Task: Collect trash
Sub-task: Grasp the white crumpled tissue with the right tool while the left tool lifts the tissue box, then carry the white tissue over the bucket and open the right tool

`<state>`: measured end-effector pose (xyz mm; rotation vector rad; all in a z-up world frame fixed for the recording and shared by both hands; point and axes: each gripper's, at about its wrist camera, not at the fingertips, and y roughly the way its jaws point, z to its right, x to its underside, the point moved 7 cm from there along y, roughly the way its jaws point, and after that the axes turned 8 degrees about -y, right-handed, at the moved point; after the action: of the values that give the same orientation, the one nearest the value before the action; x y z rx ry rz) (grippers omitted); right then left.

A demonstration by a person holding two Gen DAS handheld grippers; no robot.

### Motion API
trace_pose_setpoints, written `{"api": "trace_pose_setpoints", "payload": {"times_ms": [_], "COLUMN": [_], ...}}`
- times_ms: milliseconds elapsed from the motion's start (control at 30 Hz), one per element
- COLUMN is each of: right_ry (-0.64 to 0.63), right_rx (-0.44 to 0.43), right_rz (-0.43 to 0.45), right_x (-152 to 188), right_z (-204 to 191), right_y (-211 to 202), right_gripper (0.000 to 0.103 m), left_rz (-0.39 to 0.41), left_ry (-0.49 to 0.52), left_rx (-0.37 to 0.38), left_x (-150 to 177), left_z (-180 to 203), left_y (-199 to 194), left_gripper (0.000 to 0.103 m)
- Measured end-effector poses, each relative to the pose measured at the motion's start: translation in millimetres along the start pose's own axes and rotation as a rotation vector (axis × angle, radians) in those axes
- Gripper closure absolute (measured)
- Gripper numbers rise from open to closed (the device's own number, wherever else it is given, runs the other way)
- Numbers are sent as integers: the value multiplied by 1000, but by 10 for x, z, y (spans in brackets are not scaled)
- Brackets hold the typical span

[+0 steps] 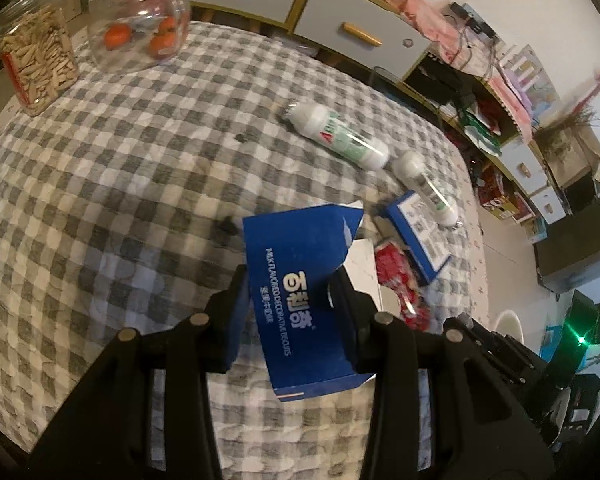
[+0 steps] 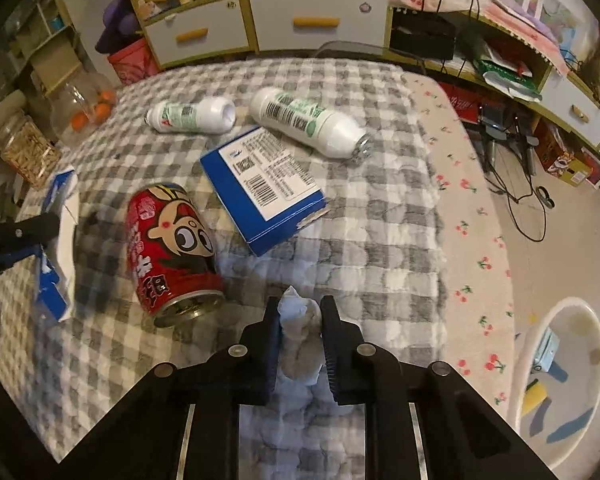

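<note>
The left claw (image 1: 290, 286) is gripping a torn blue biscuit box (image 1: 300, 280), its fingers (image 1: 232, 320) pressing on the box's two sides and holding it clear above the checked surface (image 1: 140, 184); the box's open, ragged end is pointing away from the camera. The right claw (image 2: 300, 320) is clamping a crumpled wad of pale tissue (image 2: 300, 332) between its fingers (image 2: 336, 340), the wad sitting low over the near part of the surface (image 2: 380, 248). The remaining trash is lying in a loose cluster on the quilted cloth. A red drink can (image 2: 172, 248) with a cartoon face is lying on its side, its open end facing the right wrist camera, just beside a second blue box (image 2: 264, 188) resting flat with its barcode label up. Beyond that box two white bottles are lying on their sides — one (image 2: 192, 114) toward the far left, the other (image 2: 308, 122) to its right with its neck angled toward the surface's edge. In the left wrist view the same can (image 1: 400, 280) is appearing blurred behind the held box, so its exact contact with the flat box (image 1: 420, 232) cannot be judged there. At the far corner a round glass jar (image 1: 140, 24) holding orange fruit is standing next to a jar of seeds (image 1: 36, 56). A white bin (image 2: 560, 380) — possibly already holding some scraps — is standing on the floor off the surface's right edge.
</note>
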<state>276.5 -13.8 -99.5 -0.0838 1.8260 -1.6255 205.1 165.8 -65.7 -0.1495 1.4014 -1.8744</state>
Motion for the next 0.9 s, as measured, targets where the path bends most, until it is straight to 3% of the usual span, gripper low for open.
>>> {"api": "trace_pose_setpoints", "payload": {"times_ms": [400, 900], "right_ry": [92, 261], "right_rx": [18, 89], "right_rz": [72, 64], "right_x": [211, 792], "right_z": [651, 1697], "right_y": [-573, -942], "right_gripper": [83, 83], "left_rz": [-22, -84], "left_ry": [104, 232], "left_rx": [83, 154], "left_x": [283, 813], "left_z": [610, 1471], "left_y": [-63, 157], "left_gripper": [61, 61]}}
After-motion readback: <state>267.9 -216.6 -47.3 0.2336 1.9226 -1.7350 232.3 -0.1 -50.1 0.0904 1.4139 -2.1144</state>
